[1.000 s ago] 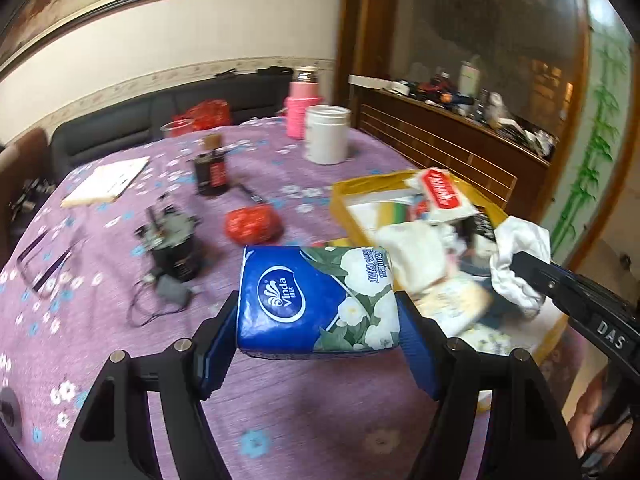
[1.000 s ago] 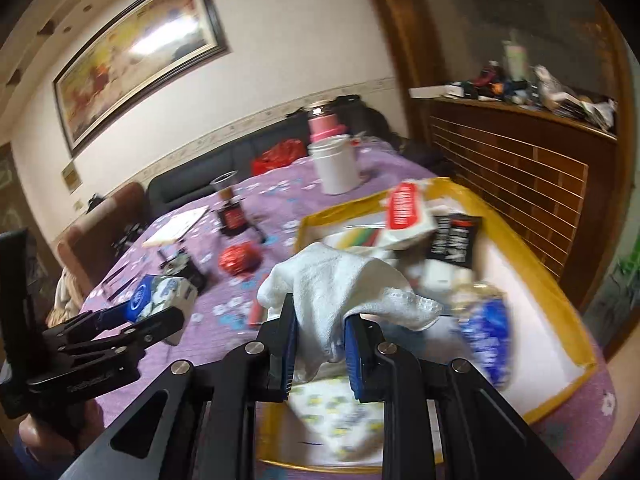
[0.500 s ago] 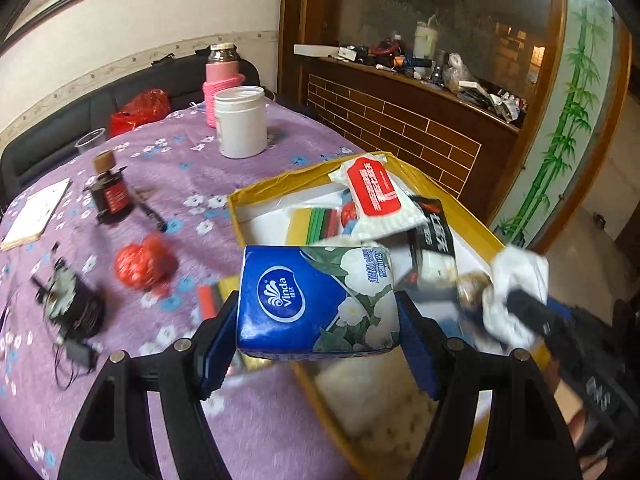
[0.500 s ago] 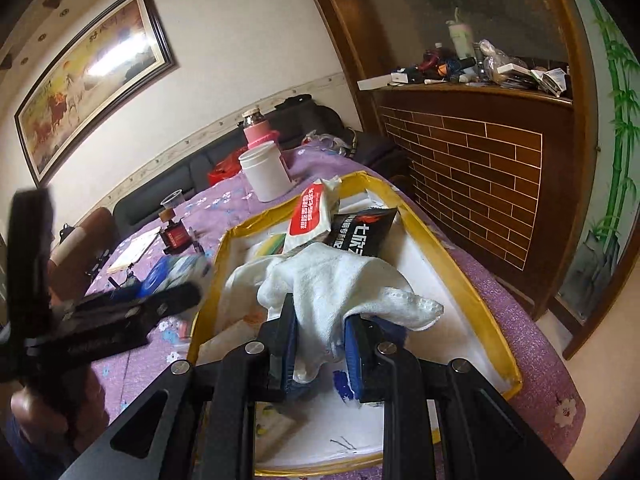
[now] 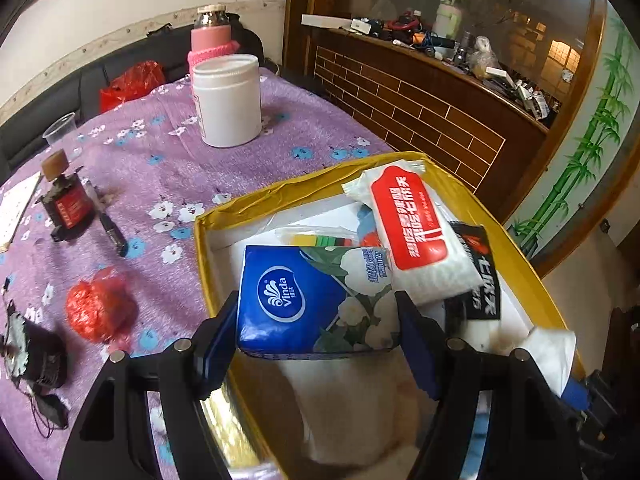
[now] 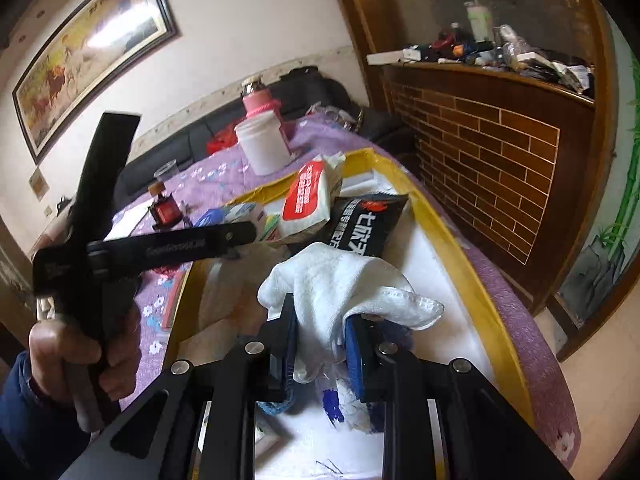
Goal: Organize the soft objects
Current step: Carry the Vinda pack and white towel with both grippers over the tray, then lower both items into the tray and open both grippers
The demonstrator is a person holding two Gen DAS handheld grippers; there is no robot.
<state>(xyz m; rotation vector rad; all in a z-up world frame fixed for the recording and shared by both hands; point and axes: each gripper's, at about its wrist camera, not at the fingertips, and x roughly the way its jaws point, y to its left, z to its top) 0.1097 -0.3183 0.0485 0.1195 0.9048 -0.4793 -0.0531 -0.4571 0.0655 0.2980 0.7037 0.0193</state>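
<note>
Soft packs and cloths are being gathered into the yellow-rimmed box (image 5: 280,196) on the purple floral surface (image 5: 168,160), which already holds a red-labelled wipes pack (image 5: 412,232) and a black sachet (image 5: 484,280). Next in size, the blue tissue pack (image 5: 316,304) sits clamped across its width in the left gripper (image 5: 320,320), held over the box's near left corner, apparently for dropping in. Smallest, the white cloth (image 6: 344,292) drapes over the right gripper (image 6: 320,340), whose pads pinch a fold tightly above the box floor, likely so it lands inside.
</note>
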